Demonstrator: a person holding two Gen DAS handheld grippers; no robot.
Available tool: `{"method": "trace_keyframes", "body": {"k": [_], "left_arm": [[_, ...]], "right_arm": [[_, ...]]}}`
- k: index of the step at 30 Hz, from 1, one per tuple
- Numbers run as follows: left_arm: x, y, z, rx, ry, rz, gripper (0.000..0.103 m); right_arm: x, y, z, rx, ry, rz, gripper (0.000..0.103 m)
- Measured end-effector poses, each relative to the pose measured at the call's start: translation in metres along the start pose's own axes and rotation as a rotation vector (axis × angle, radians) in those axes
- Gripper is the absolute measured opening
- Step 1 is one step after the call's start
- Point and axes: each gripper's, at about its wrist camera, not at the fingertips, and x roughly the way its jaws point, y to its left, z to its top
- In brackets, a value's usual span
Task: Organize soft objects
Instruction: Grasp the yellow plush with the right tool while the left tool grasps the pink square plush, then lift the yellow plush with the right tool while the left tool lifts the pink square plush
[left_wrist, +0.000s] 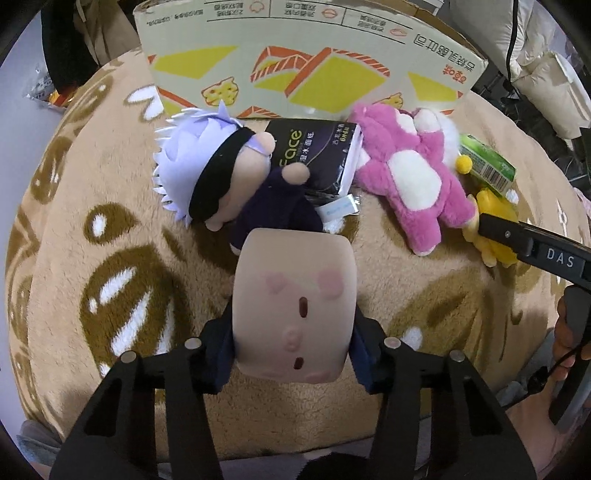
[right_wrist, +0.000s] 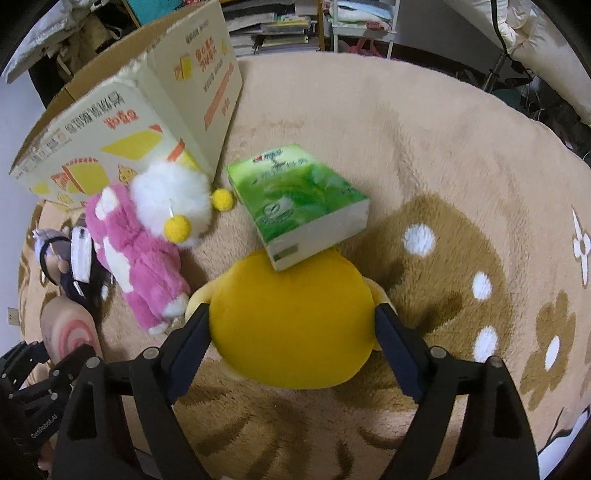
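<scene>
1. So both hands are down on the fluffy tan rug (right_wrist: 424, 122) at once. The left gripper (left_wrist: 295, 314) is clenched on a peach squishy block (left_wrist: 295, 295) with a little face on it; the pads press in on both sides, and the block sits right in front of the purple-haired doll (left_wrist: 207, 173).

2. The right gripper (right_wrist: 291, 325) has its jaws wide around the yellow plush (right_wrist: 291, 317), fingers right up against both flanks. Looks like a grasp to me, though how firmly it's biting I can't tell.

3. Heads up: the green tissue pack (right_wrist: 299, 203) has one corner resting on top of the yellow plush. Lifting straight up will likely tip or drag it, so I'd slide the plush out toward the person first, then lift.

4. The cardboard box (left_wrist: 306, 62) standing at the far side of the rug looks like the obvious drop spot. Both hands have to clear its top edge, so lift high before heading over.

5. The pink-and-white plush (left_wrist: 402, 177) and the black tissue pack (left_wrist: 317, 155) lie between the two hands, close to the box. Keep the lift clean so nothing snags them.

6. Squishy stuff slips, so I'd hold the squeeze steady the whole way and let go only once over the box.
</scene>
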Motion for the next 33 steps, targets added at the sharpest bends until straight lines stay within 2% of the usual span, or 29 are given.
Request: {"method": "trace_keyframes", "body": {"k": [9,17,26,33], "left_arm": [[-0.011,-0.01,-0.002,0.009,-0.024,0.01,0.046],[-0.04,-0.019,-0.014,0.032,-0.113,0.036,0.046],[-0.077,-0.014,-0.027,0.003,-0.257,0.054,0.046],[-0.107,-0.011,-0.031,0.003,-0.417,0.064,0.046]], "right_arm": [[0.004,0.002,-0.003,0.002,-0.009,0.006,0.087],[-0.018,0.002,-0.016,0.032,-0.061,0.05,0.087],[-0.064,0.002,-0.036,0.033,-0.183,0.094,0.087],[-0.113,0.0,-0.048,0.01,-0.416,0.142,0.087]]}}
